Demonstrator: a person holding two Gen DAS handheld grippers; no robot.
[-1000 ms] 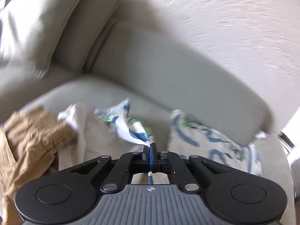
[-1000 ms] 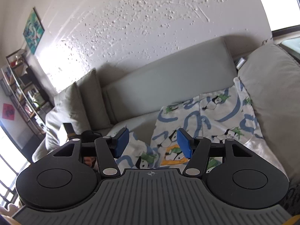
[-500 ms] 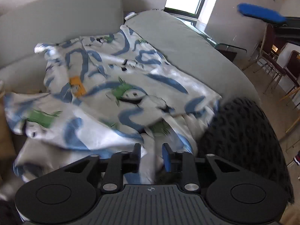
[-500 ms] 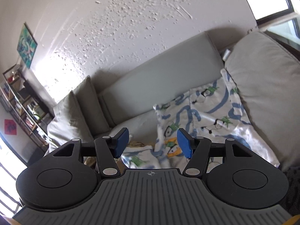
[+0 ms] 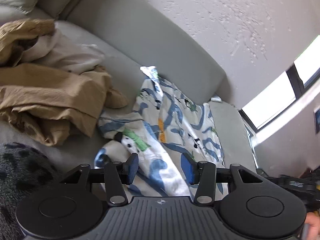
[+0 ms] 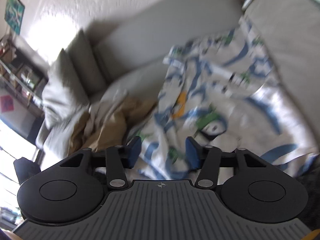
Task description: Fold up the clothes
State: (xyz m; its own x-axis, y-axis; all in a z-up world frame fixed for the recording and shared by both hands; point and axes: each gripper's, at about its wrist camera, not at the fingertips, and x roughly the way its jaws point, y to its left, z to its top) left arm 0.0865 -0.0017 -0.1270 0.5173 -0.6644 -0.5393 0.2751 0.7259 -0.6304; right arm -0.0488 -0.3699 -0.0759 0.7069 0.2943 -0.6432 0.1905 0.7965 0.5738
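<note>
A white garment printed with blue swirls and penguins (image 5: 170, 124) lies spread and rumpled on the grey sofa's right seat. My left gripper (image 5: 160, 169) hovers open just above its near edge, nothing between the blue pads. In the blurred right wrist view the same printed garment (image 6: 216, 104) fills the right half, and my right gripper (image 6: 163, 153) is open over its near folds, holding nothing. A tan garment (image 5: 50, 102) and a white one (image 5: 66, 54) lie heaped to the left.
The grey sofa backrest (image 5: 152, 40) runs behind the clothes, with cushions (image 6: 66, 84) at the left end. A dark fuzzy throw (image 5: 18, 172) covers the near left. A window (image 5: 280, 94) and a shelf unit (image 6: 18, 72) flank the sofa.
My left gripper let go of the printed garment and opened wide, swinging back over its near edge. The right gripper dropped closer to the garment, still open.
</note>
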